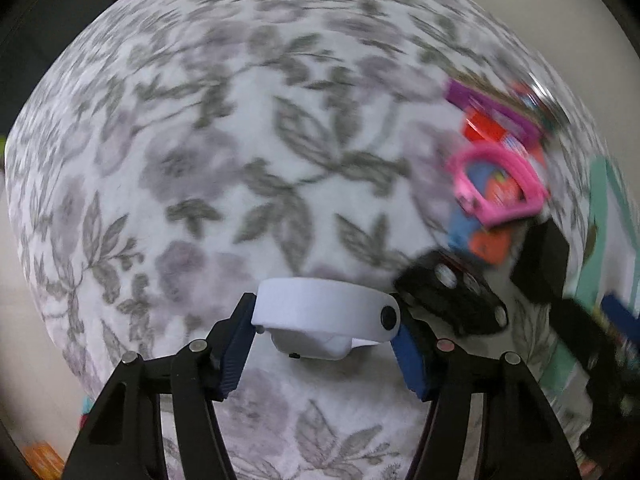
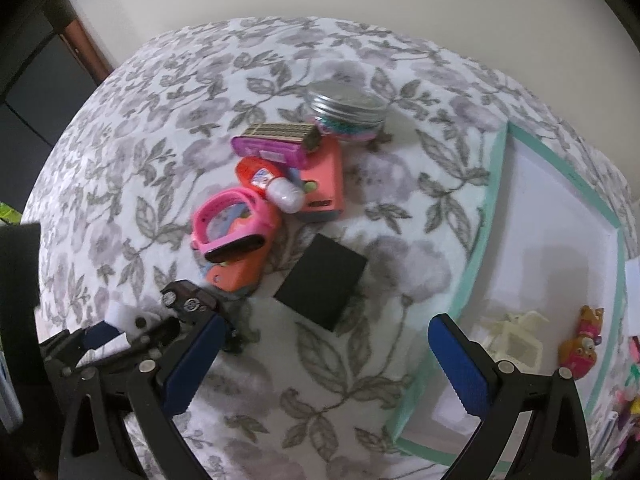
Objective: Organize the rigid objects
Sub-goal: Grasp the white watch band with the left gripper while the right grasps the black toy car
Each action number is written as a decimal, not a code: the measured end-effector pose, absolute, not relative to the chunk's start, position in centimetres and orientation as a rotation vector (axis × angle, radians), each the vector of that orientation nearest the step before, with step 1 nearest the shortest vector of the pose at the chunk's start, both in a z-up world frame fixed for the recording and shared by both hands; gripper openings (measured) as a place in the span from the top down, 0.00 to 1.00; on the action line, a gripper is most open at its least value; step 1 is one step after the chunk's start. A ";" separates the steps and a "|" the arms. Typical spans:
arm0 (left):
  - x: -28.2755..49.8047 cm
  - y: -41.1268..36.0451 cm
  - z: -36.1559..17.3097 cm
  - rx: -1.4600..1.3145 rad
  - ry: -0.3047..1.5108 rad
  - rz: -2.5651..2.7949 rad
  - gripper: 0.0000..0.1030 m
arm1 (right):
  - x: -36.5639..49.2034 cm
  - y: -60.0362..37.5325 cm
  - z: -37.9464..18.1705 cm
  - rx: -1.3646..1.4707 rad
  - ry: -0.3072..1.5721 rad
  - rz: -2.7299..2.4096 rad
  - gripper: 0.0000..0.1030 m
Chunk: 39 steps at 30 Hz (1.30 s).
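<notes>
The left gripper's blue fingers pinch a white band-shaped device at both ends, low over the flower-printed surface; it has a dark round button and a bulging underside. The right gripper's fingers stand spread and empty above a black square block. No writing is readable. The pink watch and the pile of toys around it smear with blur in the left view.

No legible text (labels blurred)
</notes>
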<state>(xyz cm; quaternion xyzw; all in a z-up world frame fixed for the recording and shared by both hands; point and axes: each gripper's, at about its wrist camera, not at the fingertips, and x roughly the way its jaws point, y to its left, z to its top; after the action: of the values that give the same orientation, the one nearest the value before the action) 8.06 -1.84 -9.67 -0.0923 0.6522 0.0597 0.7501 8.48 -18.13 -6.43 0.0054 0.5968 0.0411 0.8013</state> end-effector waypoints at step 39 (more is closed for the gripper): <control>8.5 8.5 -11.1 -0.439 1.400 0.261 0.36 | 8.0 -9.4 -11.0 -0.139 1.263 0.313 0.44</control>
<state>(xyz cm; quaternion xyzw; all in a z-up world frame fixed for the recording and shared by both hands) 8.45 8.50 -11.11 -0.1997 0.6371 0.1188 0.7350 7.98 -9.41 -10.99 -0.0646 0.5873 0.1454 0.7936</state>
